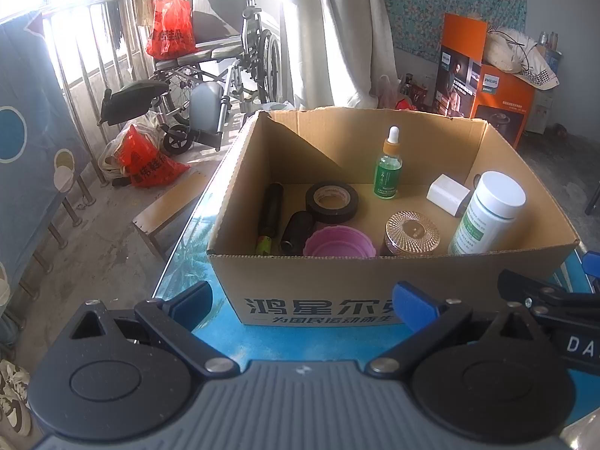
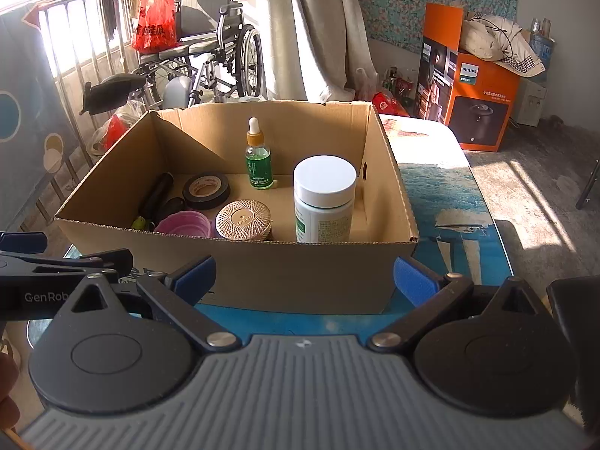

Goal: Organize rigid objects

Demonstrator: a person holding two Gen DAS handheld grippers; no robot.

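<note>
An open cardboard box (image 1: 337, 285) (image 2: 240, 277) stands on a blue-printed table. Inside it are a green dropper bottle (image 1: 388, 167) (image 2: 257, 157), a white-capped pill bottle (image 1: 487, 213) (image 2: 324, 198), a roll of black tape (image 1: 331, 201) (image 2: 206, 190), a gold-lidded jar (image 1: 412, 232) (image 2: 243, 219), a pink cup (image 1: 337, 242) (image 2: 183, 223), a white cube (image 1: 448, 193), a black cylinder (image 1: 298, 232) and a black tube (image 1: 270, 212) (image 2: 157, 195). My left gripper (image 1: 303, 302) and right gripper (image 2: 303, 273) hover open before the box's near wall, both holding nothing.
The table (image 2: 450, 202) extends right of the box. Beyond it stand a wheelchair (image 1: 225, 63) with a red bag (image 1: 170, 26), a railing, a curtain, and an orange Philips carton (image 2: 483, 105). A wooden bench (image 1: 168, 206) sits on the floor at left.
</note>
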